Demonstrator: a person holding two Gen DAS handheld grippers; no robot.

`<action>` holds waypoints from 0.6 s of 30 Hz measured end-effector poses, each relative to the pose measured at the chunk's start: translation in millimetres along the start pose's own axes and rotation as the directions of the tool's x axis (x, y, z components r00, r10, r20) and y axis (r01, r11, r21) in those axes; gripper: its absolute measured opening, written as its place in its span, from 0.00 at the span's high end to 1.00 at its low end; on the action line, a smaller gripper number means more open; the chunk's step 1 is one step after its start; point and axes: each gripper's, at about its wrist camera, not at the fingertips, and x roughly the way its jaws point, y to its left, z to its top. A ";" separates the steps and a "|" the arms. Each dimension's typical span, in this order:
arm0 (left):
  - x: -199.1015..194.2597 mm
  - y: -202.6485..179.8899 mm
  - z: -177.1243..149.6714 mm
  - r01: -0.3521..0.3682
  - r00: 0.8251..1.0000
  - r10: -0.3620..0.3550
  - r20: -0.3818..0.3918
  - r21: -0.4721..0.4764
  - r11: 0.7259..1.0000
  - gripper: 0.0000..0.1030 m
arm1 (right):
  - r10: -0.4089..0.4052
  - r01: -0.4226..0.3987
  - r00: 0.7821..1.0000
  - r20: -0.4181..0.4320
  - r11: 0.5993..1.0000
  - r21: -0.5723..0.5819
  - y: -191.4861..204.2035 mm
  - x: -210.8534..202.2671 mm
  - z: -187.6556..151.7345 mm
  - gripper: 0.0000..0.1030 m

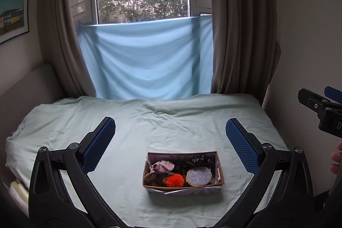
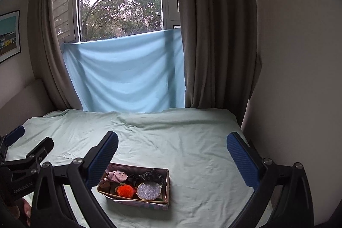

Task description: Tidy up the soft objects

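Both wrist views face window, share box.

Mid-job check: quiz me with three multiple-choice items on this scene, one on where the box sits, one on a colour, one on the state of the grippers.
1. Where is the cardboard box?
A. on the bed sheet
B. on the windowsill
C. on the floor

2. What colour is the fluffy pom-pom in the box?
A. blue
B. orange
C. white

3. How do the left hand-held gripper and right hand-held gripper stand?
A. both open and empty
B. both shut
C. left shut on the pom-pom

Answers: 1 A, the box rests on the pale green sheet. 2 B, it is bright orange. 3 A, each view shows its fingers spread with nothing between them.
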 end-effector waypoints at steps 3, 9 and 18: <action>-1.5 0.2 -0.2 0.003 1.000 -0.003 0.002 -0.004 1.000 0.00 | -0.004 0.004 1.000 0.000 1.000 0.004 -0.5 0.0 -0.7 0.02; -3.0 -0.2 0.5 0.004 1.000 -0.004 0.009 -0.005 1.000 0.00 | -0.003 0.003 1.000 0.002 1.000 0.005 -1.0 -1.1 -1.6 0.02; -4.6 1.8 0.6 0.009 1.000 -0.009 0.010 -0.010 1.000 0.00 | 0.000 0.000 1.000 0.003 1.000 0.007 -1.0 -2.7 -2.3 0.02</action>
